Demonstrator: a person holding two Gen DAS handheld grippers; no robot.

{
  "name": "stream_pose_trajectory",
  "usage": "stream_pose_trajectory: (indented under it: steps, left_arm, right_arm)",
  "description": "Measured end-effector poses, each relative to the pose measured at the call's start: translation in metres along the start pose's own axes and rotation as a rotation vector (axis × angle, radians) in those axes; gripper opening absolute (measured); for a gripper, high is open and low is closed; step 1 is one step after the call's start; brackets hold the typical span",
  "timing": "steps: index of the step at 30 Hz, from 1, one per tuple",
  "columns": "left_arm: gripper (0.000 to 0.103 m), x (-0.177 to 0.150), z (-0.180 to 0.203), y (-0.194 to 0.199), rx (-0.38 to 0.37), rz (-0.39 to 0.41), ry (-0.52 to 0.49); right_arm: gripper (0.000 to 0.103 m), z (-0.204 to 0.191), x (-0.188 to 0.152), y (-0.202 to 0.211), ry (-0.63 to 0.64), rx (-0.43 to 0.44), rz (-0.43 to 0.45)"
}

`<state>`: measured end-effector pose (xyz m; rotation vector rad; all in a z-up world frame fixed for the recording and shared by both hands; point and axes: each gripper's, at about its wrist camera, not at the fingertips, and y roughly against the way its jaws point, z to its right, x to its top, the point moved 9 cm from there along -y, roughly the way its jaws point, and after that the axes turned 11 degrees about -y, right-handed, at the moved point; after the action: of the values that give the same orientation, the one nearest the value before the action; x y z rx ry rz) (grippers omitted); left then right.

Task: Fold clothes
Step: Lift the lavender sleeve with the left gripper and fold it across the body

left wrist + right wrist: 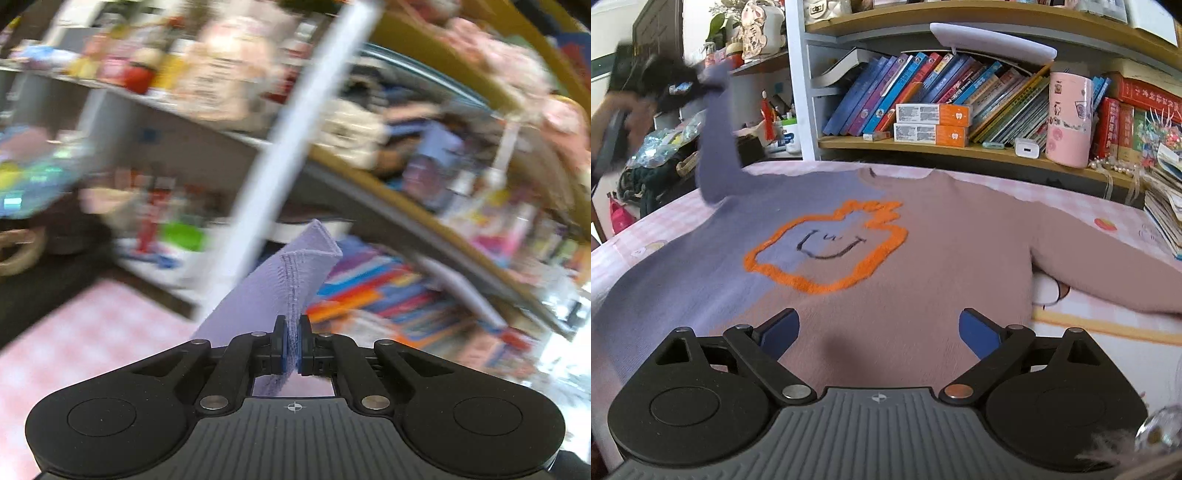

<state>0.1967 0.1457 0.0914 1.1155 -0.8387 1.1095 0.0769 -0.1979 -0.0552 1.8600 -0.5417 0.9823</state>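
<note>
Left tongs (293,339) clamped on lilac sleeve (295,273), right tongs (877,334) agape above sweater (923,240)

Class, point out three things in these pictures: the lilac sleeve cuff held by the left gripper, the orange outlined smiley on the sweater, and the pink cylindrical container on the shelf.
Lilac knitted sleeve cuff (314,254): left wrist view, hemmed end.
Orange outlined smiley (827,247): right wrist view, face centre.
Pink cylindrical container (1069,122): right wrist view, side wall.

I saw the sweater (886,266) lying flat on the table (1108,325), with the bookshelf (960,147) behind it. Left of the sweater its sleeve (716,147) hung lifted; my right gripper (879,332) hovered above its near edge.
</note>
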Motion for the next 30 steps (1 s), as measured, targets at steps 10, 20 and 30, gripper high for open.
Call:
stream_pose_trajectory:
  steps: [10,20,30]
  left_arm:
    - [0.003,-0.031,0.129,-0.053,-0.203,-0.05,0.014]
    - [0.004,-0.109,0.183,-0.091,-0.226,-0.192,0.002]
    - [0.03,-0.135,0.217,-0.044,-0.377,-0.29,-0.241]
  right_arm:
    - [0.095,0.004,-0.001,-0.008,-0.024,-0.025,-0.052]
    - [0.097,0.005,-0.002,-0.008,-0.036,-0.017,-0.062]
    - [0.098,0.008,-0.001,-0.008,-0.053,-0.011,-0.055]
